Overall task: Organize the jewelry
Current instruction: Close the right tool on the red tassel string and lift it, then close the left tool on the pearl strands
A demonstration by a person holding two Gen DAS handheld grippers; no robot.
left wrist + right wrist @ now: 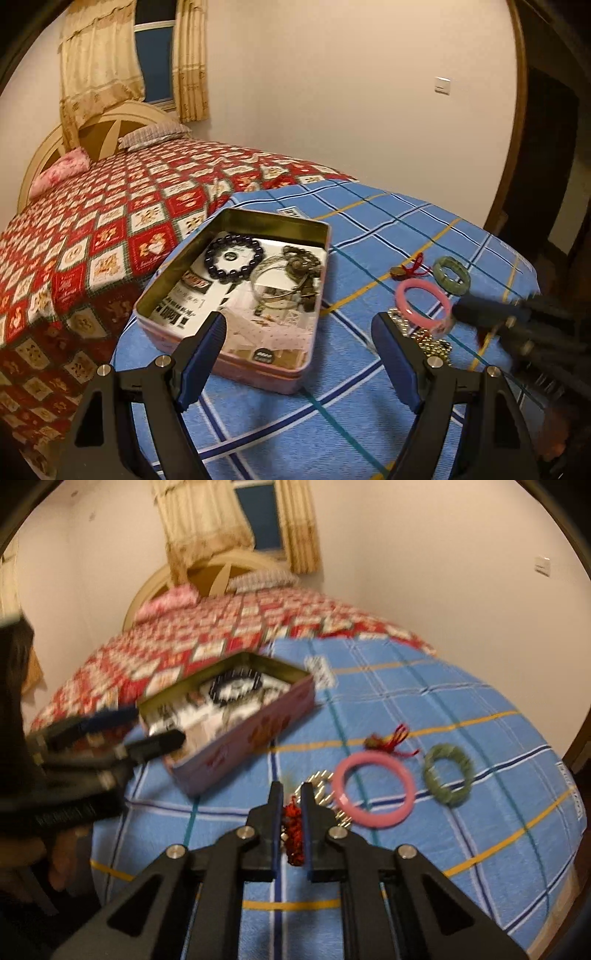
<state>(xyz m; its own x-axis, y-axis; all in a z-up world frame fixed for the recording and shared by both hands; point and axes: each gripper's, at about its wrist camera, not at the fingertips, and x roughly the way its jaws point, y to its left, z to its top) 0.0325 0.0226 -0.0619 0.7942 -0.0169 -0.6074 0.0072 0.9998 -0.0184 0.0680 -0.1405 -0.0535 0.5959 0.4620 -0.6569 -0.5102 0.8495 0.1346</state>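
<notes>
Your right tool (pixel 291 799) pinched a red tassel charm (pixel 293 834), left tool (pixel 299 325) wide open & empty; next: carry to tin (pixel 177 258).

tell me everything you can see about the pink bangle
The pink bangle is a plain, smooth, glossy closed ring, plastic by the look of it. It lies flat on the blue checked cloth, outside the tin, between a gold bead strand and the green bracelet. It seems to overlap the beads' edge; neither gripper touches it.
</notes>
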